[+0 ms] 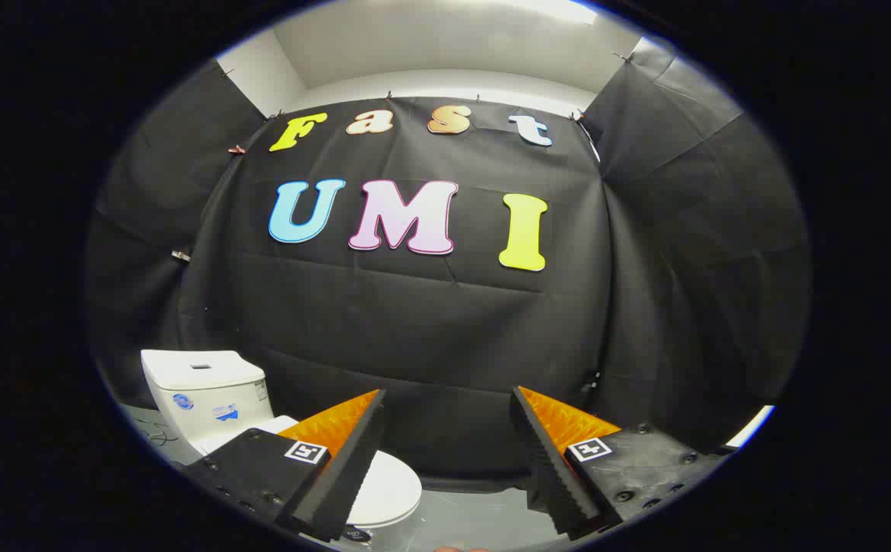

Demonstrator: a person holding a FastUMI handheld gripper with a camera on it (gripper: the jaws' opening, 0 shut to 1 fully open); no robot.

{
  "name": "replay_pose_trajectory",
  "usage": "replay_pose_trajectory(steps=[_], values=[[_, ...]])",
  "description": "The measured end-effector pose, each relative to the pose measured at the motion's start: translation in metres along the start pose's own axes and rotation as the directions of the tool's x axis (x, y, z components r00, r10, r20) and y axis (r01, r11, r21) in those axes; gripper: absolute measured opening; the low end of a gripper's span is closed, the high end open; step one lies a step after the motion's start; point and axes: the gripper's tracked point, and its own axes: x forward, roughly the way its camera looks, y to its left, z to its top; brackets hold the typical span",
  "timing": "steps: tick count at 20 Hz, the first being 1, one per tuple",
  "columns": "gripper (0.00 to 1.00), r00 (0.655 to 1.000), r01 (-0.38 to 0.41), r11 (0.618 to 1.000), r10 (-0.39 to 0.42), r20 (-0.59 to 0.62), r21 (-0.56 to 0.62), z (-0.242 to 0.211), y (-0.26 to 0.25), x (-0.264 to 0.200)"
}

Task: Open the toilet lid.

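Note:
A white toilet stands low against the booth's wall, off to the left of my fingers. Its square tank [204,395] rises behind, and the rounded lid [392,491] lies flat and closed over the bowl. My left finger hides much of the lid. The gripper [447,402] is held above and to the right of the toilet, open, with a wide gap and nothing between its fingers. It touches neither lid nor tank.
Black cloth walls close in behind the toilet and on both sides. A grey floor [484,517] shows below, between the fingers. A cable [156,437] lies on the floor left of the tank.

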Motion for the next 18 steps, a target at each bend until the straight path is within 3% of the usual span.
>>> replay_pose_trajectory(steps=[18], values=[[0.98, 1.000, -0.021, 1.000, 0.021, -0.002, 0.003, -0.0001, 0.0049, 0.0002]])
